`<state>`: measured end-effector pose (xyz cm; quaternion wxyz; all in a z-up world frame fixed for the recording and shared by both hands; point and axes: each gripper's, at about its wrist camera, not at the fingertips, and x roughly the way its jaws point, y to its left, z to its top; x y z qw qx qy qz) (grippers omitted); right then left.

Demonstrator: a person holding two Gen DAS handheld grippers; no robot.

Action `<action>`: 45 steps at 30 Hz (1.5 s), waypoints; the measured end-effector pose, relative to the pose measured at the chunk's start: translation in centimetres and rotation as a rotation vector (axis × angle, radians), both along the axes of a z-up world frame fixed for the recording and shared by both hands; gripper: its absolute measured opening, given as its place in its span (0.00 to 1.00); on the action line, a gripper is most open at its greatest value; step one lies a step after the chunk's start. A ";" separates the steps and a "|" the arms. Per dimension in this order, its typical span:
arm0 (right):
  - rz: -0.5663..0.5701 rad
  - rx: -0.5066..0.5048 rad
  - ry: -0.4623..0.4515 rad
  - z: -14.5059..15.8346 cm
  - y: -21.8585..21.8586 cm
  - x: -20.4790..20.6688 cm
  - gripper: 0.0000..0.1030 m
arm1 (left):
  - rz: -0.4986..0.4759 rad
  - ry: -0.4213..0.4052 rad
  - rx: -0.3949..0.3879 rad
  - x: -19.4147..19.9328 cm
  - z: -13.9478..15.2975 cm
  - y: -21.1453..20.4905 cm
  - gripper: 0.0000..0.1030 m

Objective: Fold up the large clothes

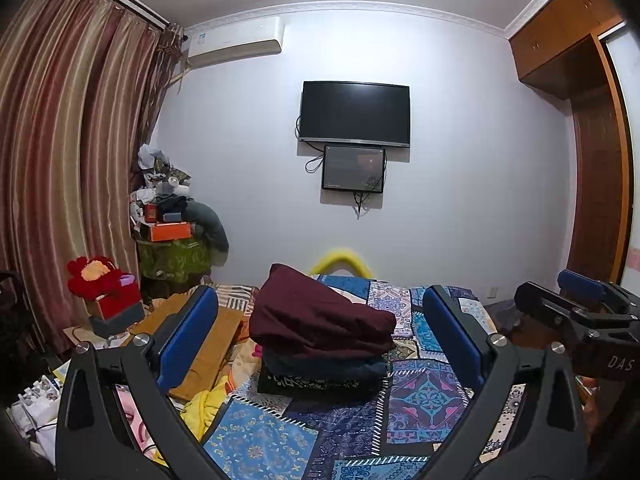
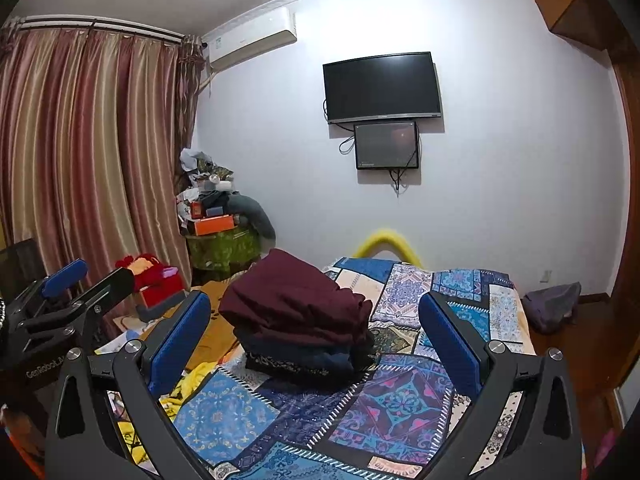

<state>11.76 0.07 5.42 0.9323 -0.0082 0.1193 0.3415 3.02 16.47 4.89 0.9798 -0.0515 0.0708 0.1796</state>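
Three folded garments (image 1: 322, 332); two screens (image 1: 355, 114); one bedspread (image 1: 424, 400).

Between the left tongs (image 1: 320, 340), whose arms are matt black plastic with shiny round metal bolts and blue textured rubbery pads (image 1: 192, 332), lies a stack of soft matt cloth: a maroon folded garment (image 1: 320, 316) over a dark navy folded garment (image 1: 324, 368). Under them, the patchwork-printed blue bedspread (image 1: 420, 396) looks like smooth woven cloth. Beyond the right tongs (image 2: 316, 340), the black wall television (image 2: 382, 86) has a glossy screen. Left of them hang faintly sheened, striped pink-and-gold curtains (image 2: 80, 140).
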 end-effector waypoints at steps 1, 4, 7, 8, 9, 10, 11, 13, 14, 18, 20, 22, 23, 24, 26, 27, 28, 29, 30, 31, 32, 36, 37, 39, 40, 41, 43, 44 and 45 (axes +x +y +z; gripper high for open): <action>0.000 -0.002 0.000 0.0 0.0 0.0 1.00 | -0.001 0.000 -0.003 0.0 0.0 0.0 0.99; 0.001 -0.005 0.001 0.2 0.1 0.0 1.00 | -0.004 0.003 -0.008 0.1 0.0 -0.1 0.99; -0.001 -0.005 -0.003 0.2 0.0 -0.1 1.00 | -0.004 0.005 -0.003 0.2 0.1 -0.3 0.99; -0.003 -0.005 -0.004 0.2 0.0 -0.1 1.00 | -0.004 0.005 -0.002 0.2 0.1 -0.3 0.99; -0.004 -0.005 -0.003 0.2 0.0 -0.1 1.00 | -0.005 0.005 -0.002 0.2 0.1 -0.4 0.99; -0.003 -0.006 0.000 0.3 0.0 0.0 1.00 | -0.008 0.005 -0.003 0.2 0.1 -0.4 0.99; -0.003 -0.006 0.002 0.2 -0.1 0.0 1.00 | -0.010 0.005 -0.004 0.2 0.1 -0.4 0.99; -0.003 -0.006 0.003 0.2 -0.1 0.1 1.00 | -0.012 0.008 -0.006 0.3 0.1 -0.5 0.99; -0.005 -0.006 0.003 0.2 -0.1 0.1 1.00 | -0.013 0.009 -0.007 0.3 0.0 -0.5 0.99; -0.006 -0.004 0.001 0.3 -0.2 0.1 1.00 | -0.018 0.015 -0.009 0.5 0.0 -0.5 0.99; -0.007 -0.004 0.003 0.2 -0.1 0.2 1.00 | -0.024 0.018 -0.011 0.6 0.0 -0.6 0.99; -0.007 -0.004 0.006 0.3 -0.1 0.3 1.00 | -0.032 0.023 -0.013 0.8 0.0 -0.6 0.99; -0.008 -0.004 0.006 0.3 -0.1 0.3 1.00 | -0.036 0.026 -0.014 0.9 0.0 -0.6 0.99; -0.009 -0.004 0.005 0.2 -0.1 0.3 1.00 | -0.039 0.029 -0.014 0.9 0.0 -0.6 0.99; -0.011 -0.004 0.004 0.3 -0.1 0.3 1.00 | -0.041 0.030 -0.013 1.0 0.0 -0.6 0.99; -0.014 -0.003 0.004 0.2 -0.2 0.3 1.00 | -0.043 0.033 -0.014 1.1 0.0 -0.6 0.99; -0.017 -0.002 0.005 0.2 -0.2 0.4 1.00 | -0.049 0.038 -0.016 1.2 -0.1 -0.6 0.99; -0.017 -0.002 0.006 0.2 -0.2 0.4 1.00 | -0.053 0.039 -0.017 1.2 -0.1 -0.7 0.99; -0.017 -0.001 0.008 0.2 -0.2 0.5 1.00 | -0.054 0.037 -0.019 1.3 -0.1 -0.7 0.99; -0.018 -0.001 0.009 0.2 -0.2 0.5 1.00 | -0.055 0.035 -0.018 1.2 -0.1 -0.7 0.99; -0.018 -0.001 0.008 0.1 -0.2 0.4 1.00 | -0.058 0.035 -0.017 1.2 -0.2 -0.8 0.99; -0.019 -0.003 0.011 0.0 -0.1 0.5 1.00 | -0.061 0.041 -0.006 1.3 -0.4 -1.1 0.99; -0.020 -0.003 0.011 0.0 -0.1 0.4 1.00 | -0.060 0.041 -0.006 1.3 -0.4 -1.1 0.99; -0.019 -0.003 0.012 -0.1 -0.1 0.4 1.00 | -0.062 0.042 -0.008 1.4 -0.5 -1.2 0.99; -0.018 -0.003 0.013 0.0 -0.1 0.4 1.00 | -0.060 0.042 -0.010 1.4 -0.5 -1.2 0.99; -0.019 -0.003 0.013 -0.1 0.0 0.4 1.00 | -0.058 0.042 -0.011 1.4 -0.5 -1.2 0.99; -0.019 -0.005 0.012 -0.1 0.0 0.4 1.00 | -0.053 0.040 -0.010 1.4 -0.5 -1.1 0.99; -0.019 -0.006 0.012 -0.1 0.1 0.4 1.00 | -0.051 0.041 -0.010 1.4 -0.5 -1.1 0.99; -0.020 -0.009 0.012 -0.1 0.1 0.4 1.00 | -0.050 0.042 -0.010 1.4 -0.5 -1.0 0.99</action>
